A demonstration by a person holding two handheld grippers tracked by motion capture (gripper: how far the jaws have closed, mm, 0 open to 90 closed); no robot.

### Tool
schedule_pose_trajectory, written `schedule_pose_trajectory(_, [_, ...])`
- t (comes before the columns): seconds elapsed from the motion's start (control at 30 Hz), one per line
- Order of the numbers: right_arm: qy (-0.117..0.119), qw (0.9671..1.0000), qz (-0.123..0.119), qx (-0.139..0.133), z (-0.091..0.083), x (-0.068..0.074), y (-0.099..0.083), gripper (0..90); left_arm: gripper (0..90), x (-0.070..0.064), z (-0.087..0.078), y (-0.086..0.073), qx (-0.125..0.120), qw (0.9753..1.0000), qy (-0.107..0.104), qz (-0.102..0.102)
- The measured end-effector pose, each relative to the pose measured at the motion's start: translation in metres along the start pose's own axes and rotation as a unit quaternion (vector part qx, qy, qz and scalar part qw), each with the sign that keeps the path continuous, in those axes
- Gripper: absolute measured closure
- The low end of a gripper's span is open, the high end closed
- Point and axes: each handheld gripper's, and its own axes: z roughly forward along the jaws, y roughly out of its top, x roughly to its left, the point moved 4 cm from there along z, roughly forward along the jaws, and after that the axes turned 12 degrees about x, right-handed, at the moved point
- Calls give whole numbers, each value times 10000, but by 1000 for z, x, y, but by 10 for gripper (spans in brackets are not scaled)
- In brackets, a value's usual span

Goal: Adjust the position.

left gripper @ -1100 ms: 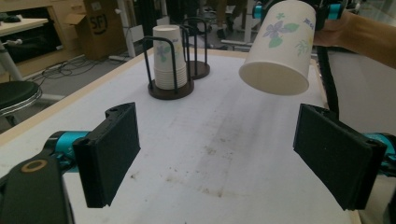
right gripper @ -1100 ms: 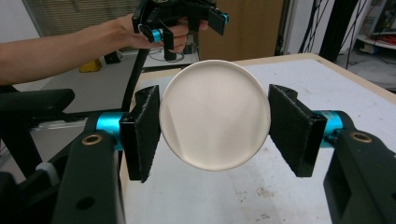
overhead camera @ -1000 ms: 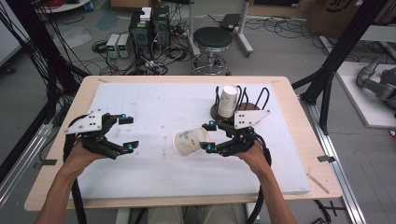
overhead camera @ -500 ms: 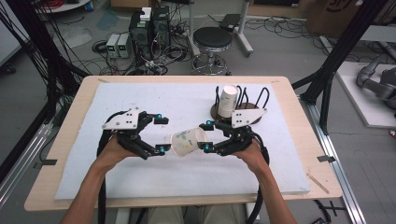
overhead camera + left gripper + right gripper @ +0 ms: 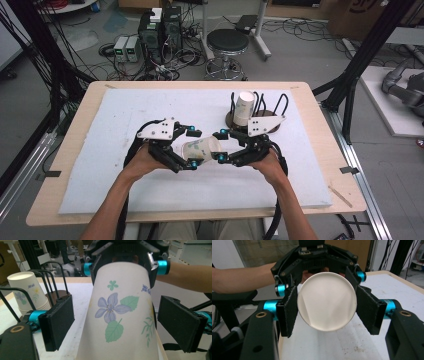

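Observation:
A paper cup printed with flowers lies sideways in the air above the mat, between my two grippers. My right gripper is shut on its narrow base end; in the right gripper view the white base faces the camera with a pad pressed to each side of my right gripper. My left gripper is open and straddles the cup's wide end. In the left gripper view the cup runs between the pads of my left gripper, with a gap on each side.
A stack of similar paper cups stands upside down in a black wire rack on a round base, just behind the right gripper. A white foam mat covers most of the wooden table.
My left gripper has swung in from the left side of the mat and now has its open jaws around the cup's wide end. The right gripper has kept its hold on the cup.

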Motion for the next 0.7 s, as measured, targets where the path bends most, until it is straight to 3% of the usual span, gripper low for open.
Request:
schedule_pose_trajectory(0.47, [65, 10000, -15, -25, -1, 2, 0, 384, 165, -3, 8, -13, 216, 9997, -92, -25])
schedule_pose_trajectory(0.6, [111, 9999, -9, 3, -1, 3, 0, 384, 255, -4, 7, -13, 206, 9997, -90, 47])
schedule_pose_trajectory(0.7, [66, 10000, -35, -3, 0, 2, 0, 384, 263, -4, 6, -13, 212, 9997, -109, 75])
